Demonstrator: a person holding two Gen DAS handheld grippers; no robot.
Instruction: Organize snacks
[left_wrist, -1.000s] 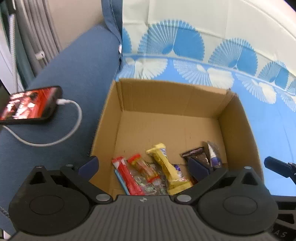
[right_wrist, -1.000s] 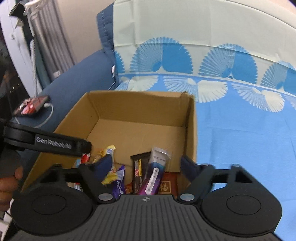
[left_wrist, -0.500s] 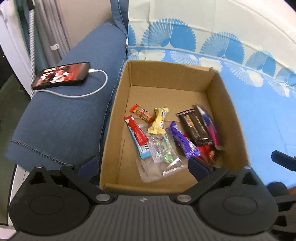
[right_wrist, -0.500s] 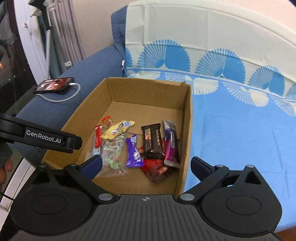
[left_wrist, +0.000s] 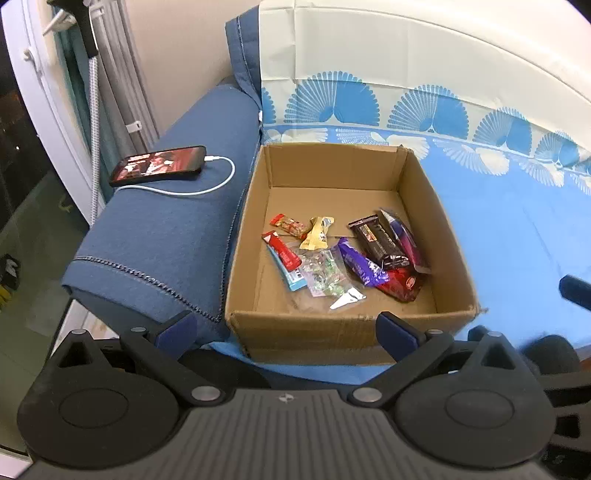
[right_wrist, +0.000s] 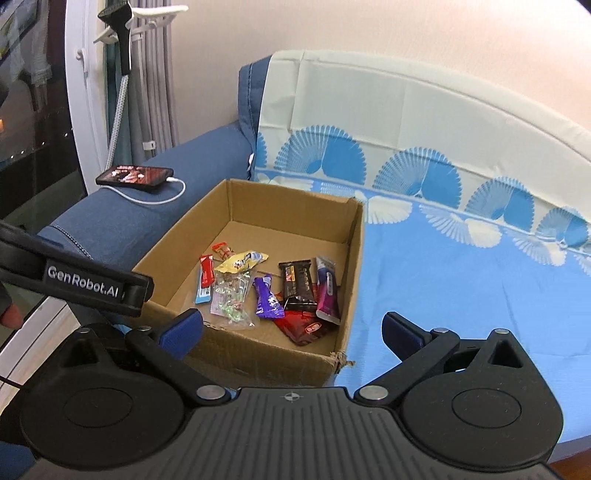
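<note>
- Cardboard box (left_wrist: 343, 332): open-topped, on the blue patterned sofa cover (right_wrist: 461, 302), against the armrest (left_wrist: 166, 236); it holds my snacks (left_wrist: 343, 258), a loose heap of coloured wrappers.
- Phone (left_wrist: 159, 170): on the armrest, white cable (left_wrist: 207, 190) plugged in.
- My left gripper (left_wrist: 284, 326) and right gripper (right_wrist: 291, 328): both spread wide, empty, in front of the box's near wall; the right's jaws have just been opening.

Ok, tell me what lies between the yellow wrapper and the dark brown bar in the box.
Bare cardboard floor of the box: the yellow wrapper and the dark brown bar lie apart, nothing directly between them. The purple wrapper sits just nearer. Both wrist views show it.
</note>
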